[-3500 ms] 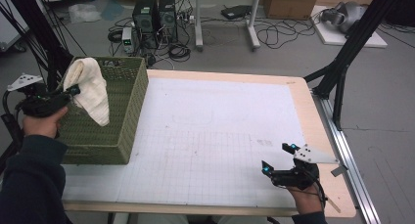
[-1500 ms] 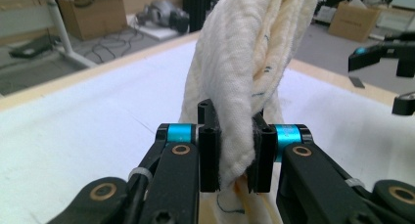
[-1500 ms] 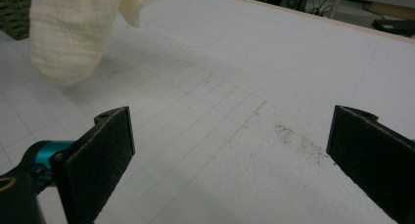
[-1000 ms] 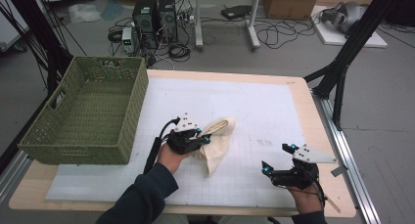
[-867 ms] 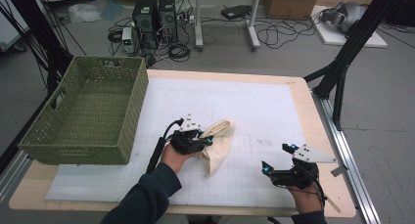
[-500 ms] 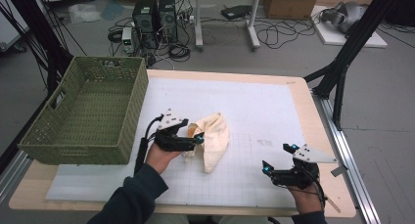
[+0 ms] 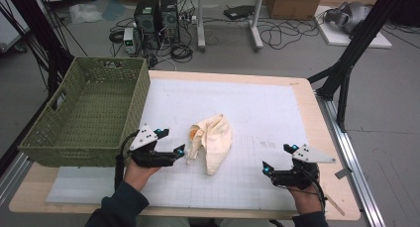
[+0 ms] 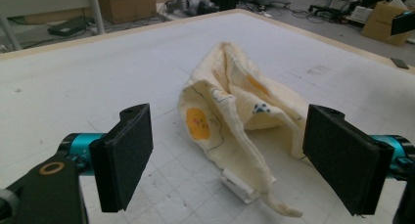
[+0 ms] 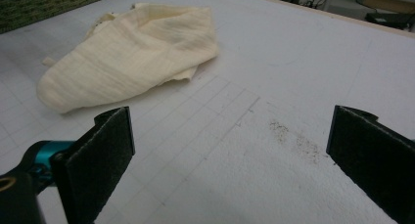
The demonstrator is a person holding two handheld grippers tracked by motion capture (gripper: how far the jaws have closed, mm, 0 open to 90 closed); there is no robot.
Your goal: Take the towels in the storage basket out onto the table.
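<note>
Your left tongs (image 7: pixel 181 151) have just been opening and now stand released, jaws wide apart with nothing between them; in the left gripper view (image 8: pixel 227 168) the crumpled cream-yellow cloth with printed orange spots (image 8: pixel 235 116) lies just ahead of the pads, not touching them. That cloth (image 7: pixel 213 140) rests in a loose heap on the white gridded mat (image 7: pixel 257 103) that covers the pale wooden desk (image 7: pixel 324 138), near the middle and a little toward your side, just beside the tips of your left tongs. A small white tag pokes out at its near edge in the left gripper view. The woven green rectangular basket (image 7: pixel 86 115) sits at the left end of the desk, close to your left hand (image 7: pixel 141 170). Your right tongs (image 7: pixel 267 168) are low over the mat near the front right corner, well apart from the cloth, also released: in the right gripper view (image 9: pixel 230 160) the jaws stand wide with bare mat between them and the cloth (image 9: pixel 129 53) lies farther off.
</note>
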